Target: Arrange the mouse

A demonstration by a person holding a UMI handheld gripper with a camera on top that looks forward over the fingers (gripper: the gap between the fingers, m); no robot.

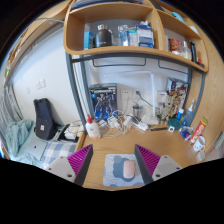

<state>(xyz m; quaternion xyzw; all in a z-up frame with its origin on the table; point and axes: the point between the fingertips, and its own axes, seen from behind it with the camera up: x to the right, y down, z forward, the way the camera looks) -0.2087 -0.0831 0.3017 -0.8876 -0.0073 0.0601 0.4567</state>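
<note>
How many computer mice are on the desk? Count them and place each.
1. The mouse lies on a mouse pad on the desk, between the open gripper fingers. Others may be hidden among the clutter behind.

Mouse (128,169) sitting on a mousepad (117,171) on the desk (105,150), between the spread fingers of the gripper (114,160). Bottle (93,127) at 11 o'clock from it, backpack (44,117) out at 10, shelf (110,45) up at 12.

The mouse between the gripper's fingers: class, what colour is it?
White, lying on a light blue-grey mat; gripper view: mouse, mat.
</note>
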